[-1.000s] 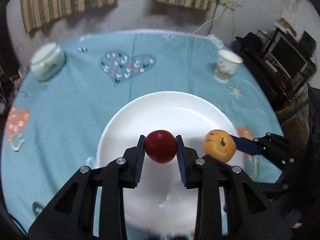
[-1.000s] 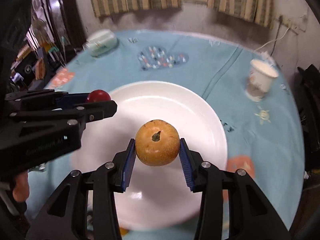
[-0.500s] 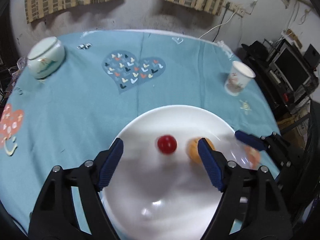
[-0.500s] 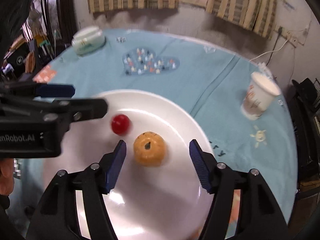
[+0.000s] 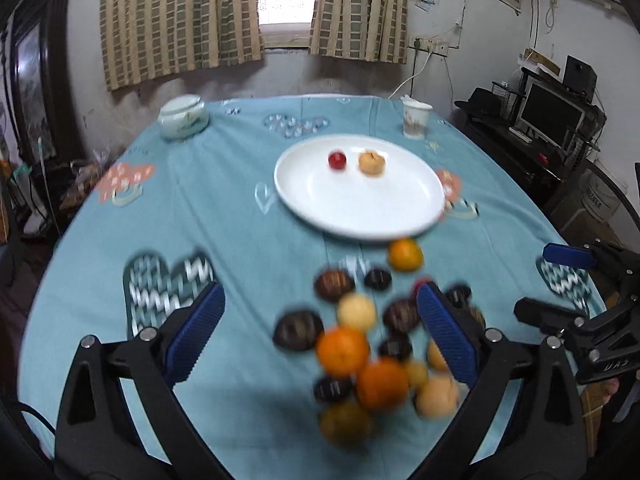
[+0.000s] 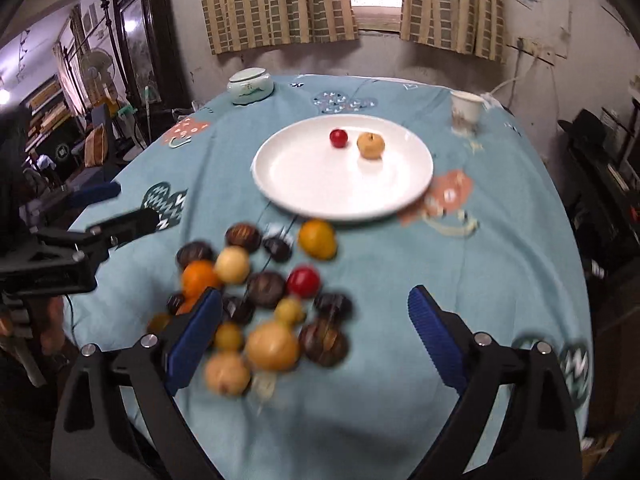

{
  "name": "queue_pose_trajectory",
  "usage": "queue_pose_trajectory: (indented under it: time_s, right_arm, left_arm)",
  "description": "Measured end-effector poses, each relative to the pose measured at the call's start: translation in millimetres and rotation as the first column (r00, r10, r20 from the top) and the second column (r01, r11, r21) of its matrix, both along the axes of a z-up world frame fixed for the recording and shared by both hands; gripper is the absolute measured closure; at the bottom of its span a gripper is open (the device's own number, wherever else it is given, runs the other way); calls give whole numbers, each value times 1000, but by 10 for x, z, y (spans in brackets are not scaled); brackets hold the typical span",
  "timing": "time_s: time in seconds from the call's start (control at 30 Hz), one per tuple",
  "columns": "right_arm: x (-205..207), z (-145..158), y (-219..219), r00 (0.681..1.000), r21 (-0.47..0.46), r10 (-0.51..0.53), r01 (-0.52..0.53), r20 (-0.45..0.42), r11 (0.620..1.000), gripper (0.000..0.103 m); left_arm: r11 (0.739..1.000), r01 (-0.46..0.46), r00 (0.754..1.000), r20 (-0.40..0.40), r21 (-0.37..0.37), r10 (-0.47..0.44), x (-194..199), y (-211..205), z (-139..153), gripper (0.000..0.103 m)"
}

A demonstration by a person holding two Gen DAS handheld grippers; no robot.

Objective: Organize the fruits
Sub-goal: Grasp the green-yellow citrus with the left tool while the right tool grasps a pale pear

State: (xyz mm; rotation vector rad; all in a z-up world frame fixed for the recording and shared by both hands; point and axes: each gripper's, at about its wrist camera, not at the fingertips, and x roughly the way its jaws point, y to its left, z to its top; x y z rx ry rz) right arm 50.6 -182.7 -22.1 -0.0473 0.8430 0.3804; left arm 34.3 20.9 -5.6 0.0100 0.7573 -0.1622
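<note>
Resting on the white plate (image 5: 360,208), a small red fruit (image 5: 337,160) and a tan, apple-shaped fruit (image 5: 371,163) sit side by side toward the plate's far half, close but apart. The red one is round, smooth and glossy, with no long axis to speak of. The tan one is squat and matte, its stem dimple turned upward and slightly toward the camera. The plate itself is a broad, shallow oval of shiny white ceramic, bare over its near half.

Just beside the plate's near rim lies an orange citrus fruit (image 6: 317,239), and nearer than that a loose pile of fruits (image 6: 256,304) spreads over the counter (image 5: 224,216): oranges, pale yellow rounds, a red one and several dark brown, striped ones, all blurred. The counter wears a soft teal cloth printed with hearts and patterned patches.

Beyond the plate's far left stands a pale green lidded jar (image 5: 183,122); beyond its far right, a paper cup (image 5: 416,120). Striped curtains (image 5: 180,16) hang on the wall behind.

The left tool (image 5: 320,332) hangs over the pile, its blue ribbed pads (image 5: 196,332) wide apart and opening, gripping nothing. The right tool (image 6: 316,336) does likewise, jaws spread and opening, with pile fruit showing between them but untouched.
</note>
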Motion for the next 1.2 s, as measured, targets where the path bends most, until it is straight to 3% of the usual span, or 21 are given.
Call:
queue_pose_trajectory:
  time_s: [0.13,0.27,0.4,0.63,0.67,0.7,0.73,0.87,0.93,1.2]
  right_arm:
    - [-350,-135,-8,999,10,-44,44,-10,999,9]
    - [-419,-84,74,999,-16,-52,52,12,999,9]
    - [-558,-138,217,1000,-36,-12,13,13,999,9]
    - [-581,-481,510,995,-52,68,-72,-78,996,9]
    - [-576,-503,539,993,-34,86,-89,-78,995,15]
    - [-559,-548,571,991,-17,103,-105,-89,994,32]
    - [-525,-590,599,988,-15,109,-112,-111,994,40]
    - [-386,-760,664,985,-36,93,-99,-143,994,48]
    - [-303,-848,681,983,-23,93,-98,-158,995,60]
    - [-425,-680,515,986,-1,78,-79,-145,997,61]
  left_arm:
    - [1000,-4,998,-70,4,4,-288,0,-316,4]
    - [1000,-16,998,-61,21,17,-361,-8,-311,4]
    - [999,-20,998,-51,28,21,-451,44,-305,4]
    - [998,-52,993,-100,35,56,-490,207,-459,4]
    - [998,-58,993,-104,32,61,-495,237,-468,4]
    - [998,-62,992,-105,29,64,-502,260,-473,4]
    - [998,-64,992,-106,28,67,-508,274,-474,4]
    - [998,-58,992,-111,27,60,-531,288,-477,4]
    - [998,-49,991,-121,30,53,-524,264,-501,4]
    - [999,3,987,-159,33,2,-456,81,-633,4]
